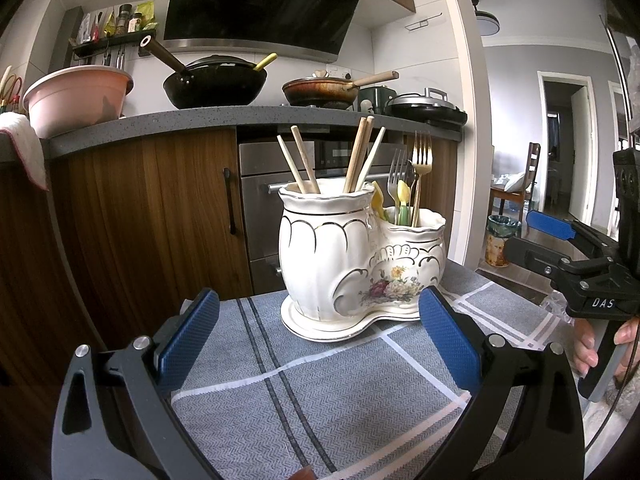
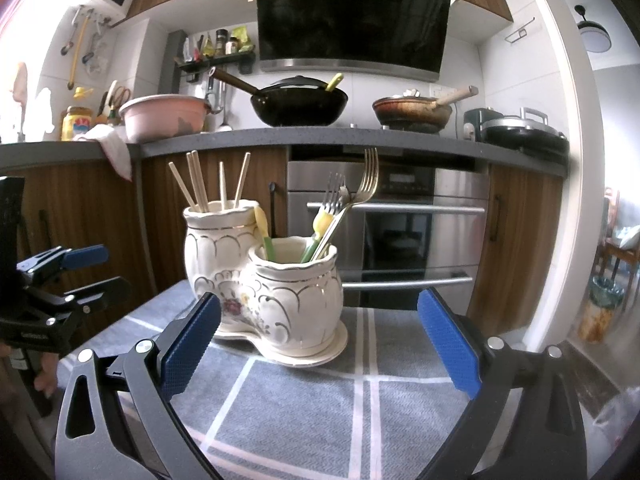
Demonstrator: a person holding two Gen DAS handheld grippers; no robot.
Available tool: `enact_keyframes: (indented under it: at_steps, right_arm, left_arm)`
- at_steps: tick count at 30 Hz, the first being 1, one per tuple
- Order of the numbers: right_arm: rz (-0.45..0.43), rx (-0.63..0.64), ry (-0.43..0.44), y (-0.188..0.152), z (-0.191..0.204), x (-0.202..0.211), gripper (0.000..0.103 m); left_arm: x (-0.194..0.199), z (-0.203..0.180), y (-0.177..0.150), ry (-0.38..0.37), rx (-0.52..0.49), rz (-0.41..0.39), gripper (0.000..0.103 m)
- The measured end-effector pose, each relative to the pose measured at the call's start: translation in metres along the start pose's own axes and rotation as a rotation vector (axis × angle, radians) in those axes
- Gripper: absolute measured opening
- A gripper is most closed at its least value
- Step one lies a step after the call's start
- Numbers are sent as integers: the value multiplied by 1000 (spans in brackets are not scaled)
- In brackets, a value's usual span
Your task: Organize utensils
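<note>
A white ceramic double utensil holder (image 1: 352, 256) (image 2: 264, 276) with a flower print stands on a grey checked cloth (image 1: 320, 380) (image 2: 320, 400). Its taller cup holds several wooden chopsticks (image 1: 360, 156) (image 2: 200, 184). Its lower cup holds forks (image 1: 420, 160) (image 2: 362, 184) and yellow-and-green handled utensils (image 1: 402, 196) (image 2: 320, 224). My left gripper (image 1: 318, 336) is open, empty, just in front of the holder. My right gripper (image 2: 320, 336) is open too, empty, facing the holder from its lower-cup side. In each wrist view the other gripper (image 1: 560, 248) (image 2: 72, 276) appears at the edge.
Behind the table runs a kitchen counter (image 1: 200, 120) (image 2: 320, 140) with a black wok (image 1: 216, 84) (image 2: 300, 102), a frying pan (image 1: 320, 90), a pink bowl (image 1: 76, 96) and an oven (image 2: 392, 232) below. A hand (image 1: 588, 344) holds the right gripper's handle.
</note>
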State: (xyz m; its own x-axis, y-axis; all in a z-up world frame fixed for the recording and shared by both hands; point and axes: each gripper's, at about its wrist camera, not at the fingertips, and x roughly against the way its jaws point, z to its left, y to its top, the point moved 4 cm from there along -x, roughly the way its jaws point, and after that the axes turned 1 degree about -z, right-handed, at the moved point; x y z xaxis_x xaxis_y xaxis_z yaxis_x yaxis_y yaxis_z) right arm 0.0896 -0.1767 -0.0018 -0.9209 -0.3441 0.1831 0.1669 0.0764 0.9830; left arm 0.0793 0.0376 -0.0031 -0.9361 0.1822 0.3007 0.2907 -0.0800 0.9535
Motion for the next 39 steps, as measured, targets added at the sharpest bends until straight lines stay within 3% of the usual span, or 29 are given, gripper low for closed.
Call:
enact_keyframes:
  at_steps: [22, 31, 39]
  right_arm:
    - [2, -1, 0, 1, 0, 0, 98]
    - [4, -3, -1, 0, 0, 0, 98]
    - [6, -4, -1, -1, -1, 1, 98]
  left_arm:
    - [0, 0, 0, -1, -1, -1, 98]
    - [-2, -7, -2, -38, -26, -9, 98]
    - [-4, -5, -3, -2, -19, 8, 98]
